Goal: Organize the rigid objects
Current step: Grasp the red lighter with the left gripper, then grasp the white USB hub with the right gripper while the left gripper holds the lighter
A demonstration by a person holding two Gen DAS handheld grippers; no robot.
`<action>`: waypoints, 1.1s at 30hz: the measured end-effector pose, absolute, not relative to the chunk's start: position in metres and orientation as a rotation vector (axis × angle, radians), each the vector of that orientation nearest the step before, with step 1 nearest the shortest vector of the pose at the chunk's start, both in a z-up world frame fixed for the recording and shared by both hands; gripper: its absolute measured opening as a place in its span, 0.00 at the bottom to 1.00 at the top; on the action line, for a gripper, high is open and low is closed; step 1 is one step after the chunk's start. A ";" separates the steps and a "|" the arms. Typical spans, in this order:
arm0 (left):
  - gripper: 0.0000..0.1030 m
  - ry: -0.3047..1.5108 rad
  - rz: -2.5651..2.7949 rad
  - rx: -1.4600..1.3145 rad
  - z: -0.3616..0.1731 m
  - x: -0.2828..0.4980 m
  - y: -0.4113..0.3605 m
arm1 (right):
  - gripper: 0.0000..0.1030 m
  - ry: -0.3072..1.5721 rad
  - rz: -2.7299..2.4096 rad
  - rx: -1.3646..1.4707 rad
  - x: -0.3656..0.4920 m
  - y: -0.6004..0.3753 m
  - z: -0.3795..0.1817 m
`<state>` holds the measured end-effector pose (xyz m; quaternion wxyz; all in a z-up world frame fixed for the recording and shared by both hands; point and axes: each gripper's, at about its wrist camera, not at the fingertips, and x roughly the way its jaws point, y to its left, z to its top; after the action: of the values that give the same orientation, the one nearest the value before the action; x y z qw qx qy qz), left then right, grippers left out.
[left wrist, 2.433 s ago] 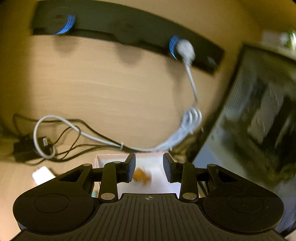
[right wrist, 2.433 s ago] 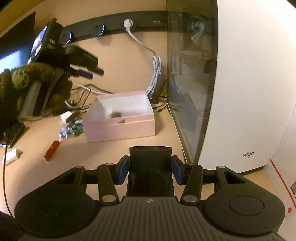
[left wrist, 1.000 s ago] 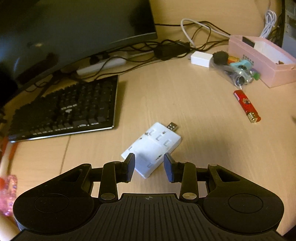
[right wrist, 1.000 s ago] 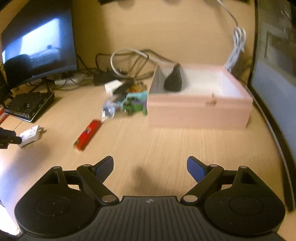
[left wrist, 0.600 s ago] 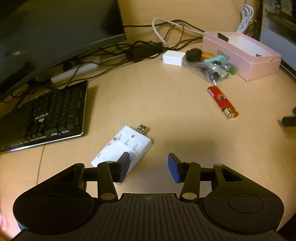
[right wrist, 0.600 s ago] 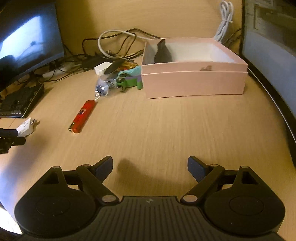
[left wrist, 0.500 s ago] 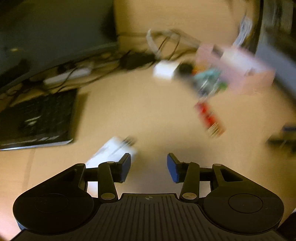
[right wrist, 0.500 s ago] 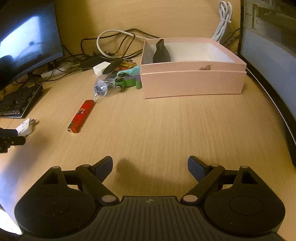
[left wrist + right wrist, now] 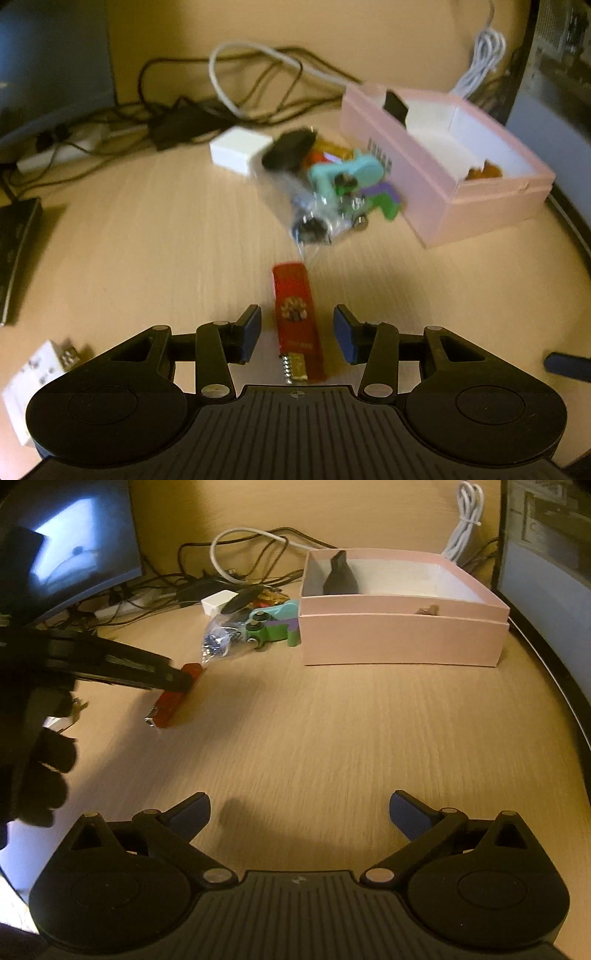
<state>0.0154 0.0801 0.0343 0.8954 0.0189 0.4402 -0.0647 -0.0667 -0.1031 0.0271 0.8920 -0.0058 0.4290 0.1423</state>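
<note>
A red lighter (image 9: 297,317) lies flat on the wooden desk between the two fingers of my left gripper (image 9: 297,334), which is open around it with gaps on both sides. It also shows in the right wrist view (image 9: 173,698), with the left gripper's arm over it. A pink box (image 9: 476,206) stands at the right, holding a black object (image 9: 340,576) and a small brown piece (image 9: 484,171). My right gripper (image 9: 299,816) is wide open and empty, low over bare desk in front of the pink box (image 9: 402,642).
A clear bag of small parts (image 9: 317,210), teal and green-purple toys (image 9: 354,181), a black oval piece (image 9: 288,149) and a white adapter (image 9: 240,149) lie left of the box. A white USB hub (image 9: 37,369) lies at lower left. Cables, a monitor and a keyboard edge lie behind.
My left gripper swung right from the white USB hub to the red lighter, which now lies between its open fingers. The right gripper stayed open and nearly still.
</note>
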 end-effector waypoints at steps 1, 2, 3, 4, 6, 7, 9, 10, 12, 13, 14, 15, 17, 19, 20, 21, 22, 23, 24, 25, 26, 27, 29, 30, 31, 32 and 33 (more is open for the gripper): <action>0.34 0.899 -0.136 0.049 0.033 0.015 0.079 | 1.00 0.888 0.308 -0.032 -0.068 -0.102 0.027; 0.27 0.889 -0.135 0.064 0.033 0.013 0.078 | 1.00 0.887 0.317 -0.051 -0.069 -0.102 0.026; 0.27 0.887 -0.139 0.075 0.033 0.011 0.077 | 1.00 0.887 0.324 -0.069 -0.069 -0.101 0.027; 0.26 0.889 -0.160 0.075 0.033 0.008 0.079 | 0.99 0.887 0.329 -0.079 -0.070 -0.100 0.027; 0.26 0.899 -0.215 0.028 0.036 0.002 0.087 | 0.94 0.880 0.345 -0.082 -0.068 -0.101 0.029; 0.26 0.889 -0.228 0.006 0.038 -0.007 0.094 | 0.93 0.877 0.354 -0.075 -0.066 -0.102 0.030; 0.26 0.866 -0.209 0.004 0.046 -0.024 0.105 | 0.93 0.866 0.366 -0.060 -0.061 -0.100 0.033; 0.26 0.851 -0.194 -0.016 0.053 -0.036 0.116 | 0.93 0.862 0.373 -0.059 -0.059 -0.097 0.034; 0.26 0.827 -0.156 -0.063 0.067 -0.057 0.140 | 0.93 0.858 0.406 -0.062 -0.051 -0.086 0.037; 0.26 0.812 -0.117 -0.081 0.074 -0.068 0.155 | 0.93 0.854 0.432 -0.066 -0.048 -0.077 0.039; 0.26 0.797 -0.067 -0.100 0.081 -0.080 0.172 | 0.93 0.847 0.456 -0.073 -0.046 -0.067 0.041; 0.26 0.786 -0.014 -0.125 0.087 -0.090 0.190 | 0.93 0.837 0.486 -0.088 -0.044 -0.054 0.043; 0.26 0.771 0.100 -0.175 0.095 -0.109 0.224 | 0.93 0.807 0.549 -0.137 -0.042 -0.022 0.048; 0.26 0.758 0.215 -0.203 0.102 -0.128 0.254 | 0.93 0.760 0.621 -0.190 -0.044 0.015 0.054; 0.26 0.753 0.266 -0.224 0.105 -0.136 0.268 | 0.93 0.736 0.655 -0.214 -0.047 0.035 0.056; 0.26 0.746 0.302 -0.255 0.106 -0.144 0.281 | 0.93 0.713 0.695 -0.235 -0.050 0.055 0.058; 0.26 0.737 0.330 -0.301 0.108 -0.152 0.294 | 0.93 0.686 0.740 -0.259 -0.055 0.077 0.059; 0.26 0.732 0.351 -0.346 0.108 -0.159 0.306 | 0.93 0.659 0.767 -0.284 -0.058 0.094 0.059; 0.26 0.728 0.368 -0.384 0.108 -0.166 0.316 | 0.93 0.615 0.781 -0.318 -0.063 0.115 0.059; 0.26 0.727 0.379 -0.407 0.108 -0.172 0.324 | 0.90 0.566 0.787 -0.352 -0.066 0.136 0.058; 0.26 0.730 0.385 -0.421 0.107 -0.175 0.330 | 0.82 0.530 0.791 -0.382 -0.069 0.153 0.057; 0.26 0.736 0.385 -0.432 0.107 -0.176 0.335 | 0.76 0.505 0.791 -0.422 -0.069 0.173 0.054; 0.26 0.744 0.357 -0.454 0.105 -0.178 0.344 | 0.50 0.507 0.803 -0.477 -0.065 0.206 0.048; 0.26 0.743 0.336 -0.460 0.104 -0.177 0.348 | 0.46 0.518 0.809 -0.494 -0.061 0.220 0.044; 0.26 0.740 0.316 -0.461 0.102 -0.177 0.350 | 0.44 0.523 0.813 -0.507 -0.059 0.232 0.040; 0.26 0.738 0.305 -0.461 0.099 -0.177 0.353 | 0.42 0.524 0.822 -0.520 -0.057 0.240 0.036; 0.26 0.742 0.301 -0.470 0.097 -0.174 0.356 | 0.41 0.527 0.829 -0.544 -0.057 0.246 0.032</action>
<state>-0.1741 0.3561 0.0971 0.8941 -0.2269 0.3578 0.1453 -0.0574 0.2461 0.0317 0.8464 -0.2578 0.2501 0.3932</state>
